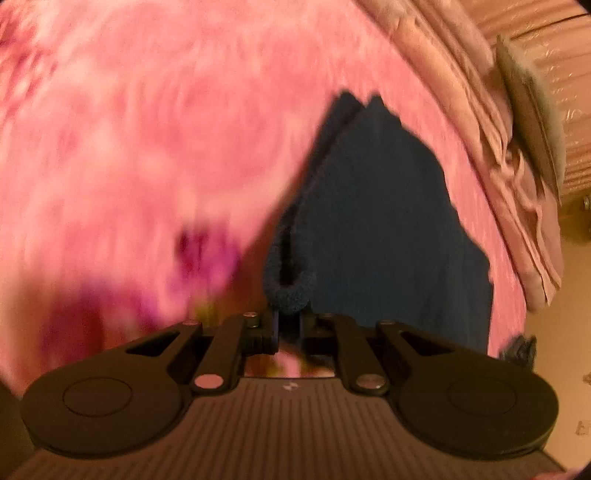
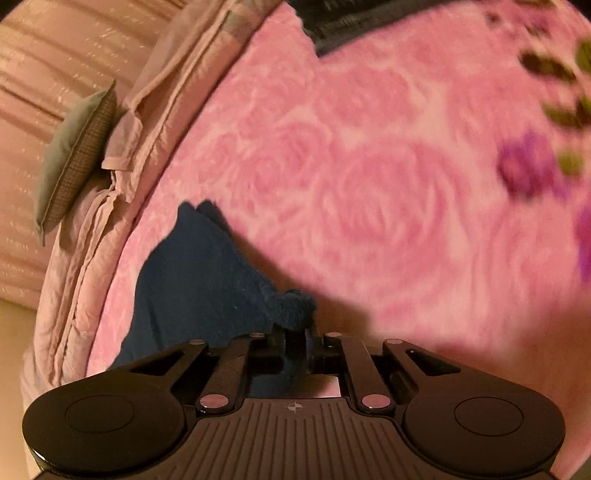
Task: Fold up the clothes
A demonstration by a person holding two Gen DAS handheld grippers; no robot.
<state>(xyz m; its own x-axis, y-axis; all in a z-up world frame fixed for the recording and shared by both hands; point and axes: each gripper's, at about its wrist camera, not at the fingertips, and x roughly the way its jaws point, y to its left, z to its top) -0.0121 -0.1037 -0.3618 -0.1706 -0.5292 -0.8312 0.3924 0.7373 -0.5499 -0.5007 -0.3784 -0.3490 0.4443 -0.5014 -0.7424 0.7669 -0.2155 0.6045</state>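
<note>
Both grippers sit nearest the lens, black bodies w/ ribbed decks filling the bottom of each view. Left gripper [image 1: 289, 325]: fingers drawn narrow, pinching a rolled edge of the blue garment [image 1: 384, 236], which bunches into a fuzzy dark loop right at the tips. From there the cloth spreads up and to the right in left wrist view, tapering to two small points at its top; it looks lifted at the pinched end, but how far off the surface can't be told. Right gripper [image 2: 295, 339]: fingers also close together, clamped on a thick bunched bit of the same garment [image 2: 192, 280]; the cloth drapes away to the left and down past the gripper body, w/ a shadow beside it on the blanket. Pink blanket [image 2: 369, 184] w/ a rose pattern lies under everything; purple flowers and green leaves show at the right edge in right wrist view, blurred. Left view of the blanket [image 1: 147, 147] is heavily blurred too. Along the blanket's edge runs a paler pink quilt [image 2: 122, 155], folded in layers, and a grey-green pillow [image 2: 74, 158] rests against it; same pillow [image 1: 528, 118] appears top right in left view. Behind is a shiny pink ribbed surface [image 2: 37, 74], maybe a headboard, can't tell. Dark item [image 2: 343, 22] at top of right view, cropped, unclear.
</note>
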